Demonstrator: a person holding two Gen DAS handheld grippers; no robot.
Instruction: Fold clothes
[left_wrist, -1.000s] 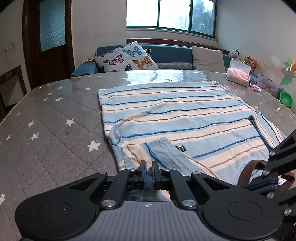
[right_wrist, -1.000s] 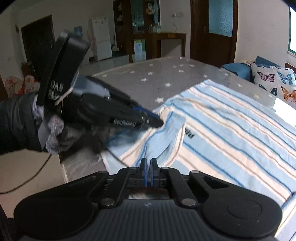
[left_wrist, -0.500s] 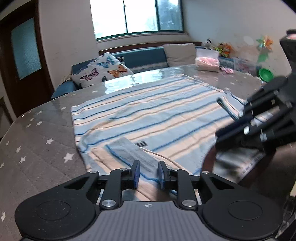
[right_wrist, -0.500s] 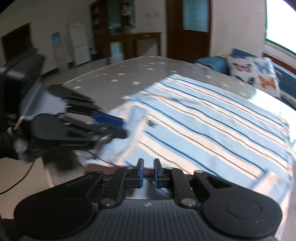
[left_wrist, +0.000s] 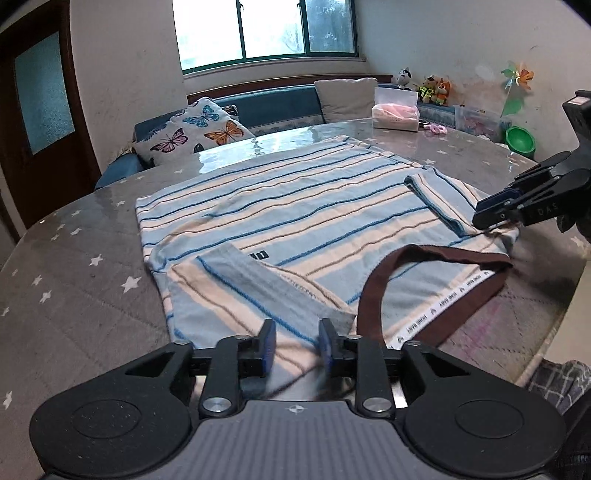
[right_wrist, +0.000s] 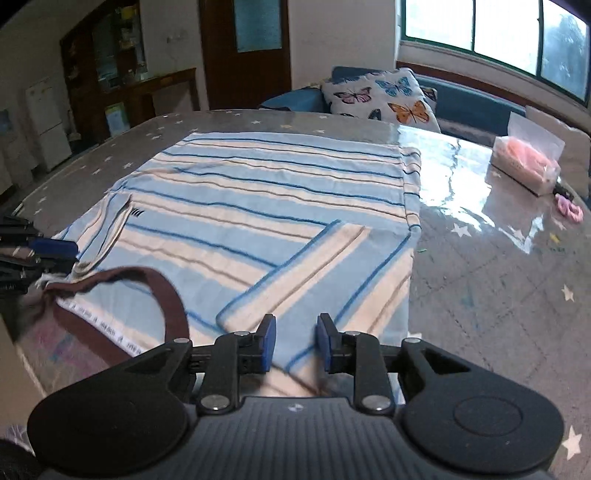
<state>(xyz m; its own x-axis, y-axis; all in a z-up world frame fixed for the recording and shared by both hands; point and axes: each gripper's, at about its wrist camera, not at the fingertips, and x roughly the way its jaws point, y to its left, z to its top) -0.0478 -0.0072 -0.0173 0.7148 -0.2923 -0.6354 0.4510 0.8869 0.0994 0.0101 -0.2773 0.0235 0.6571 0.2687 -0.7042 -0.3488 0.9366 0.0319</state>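
Observation:
A blue, cream and tan striped T-shirt (left_wrist: 295, 206) with a brown collar (left_wrist: 373, 291) lies flat on the table, both sleeves folded inward. My left gripper (left_wrist: 296, 341) is open, just above the folded left sleeve (left_wrist: 258, 284) near the shoulder. My right gripper (right_wrist: 294, 334) is open over the folded right sleeve (right_wrist: 314, 266) at the shirt's near edge. The right gripper also shows in the left wrist view (left_wrist: 495, 212) at the shirt's right shoulder. The left gripper's tips show in the right wrist view (right_wrist: 48, 247) by the collar (right_wrist: 166, 295).
The grey star-patterned table (left_wrist: 74, 266) has a glossy cover. A tissue pack (left_wrist: 395, 112), pink hair ties (right_wrist: 570, 210) and a green bowl (left_wrist: 521, 138) stand at the far right. A butterfly cushion (left_wrist: 195, 127) lies on the bench behind.
Both grippers were shut on the left sleeve a second ago, then let go and opened. The right gripper moved across to the shirt's right side. The left sleeve now lies folded inward.

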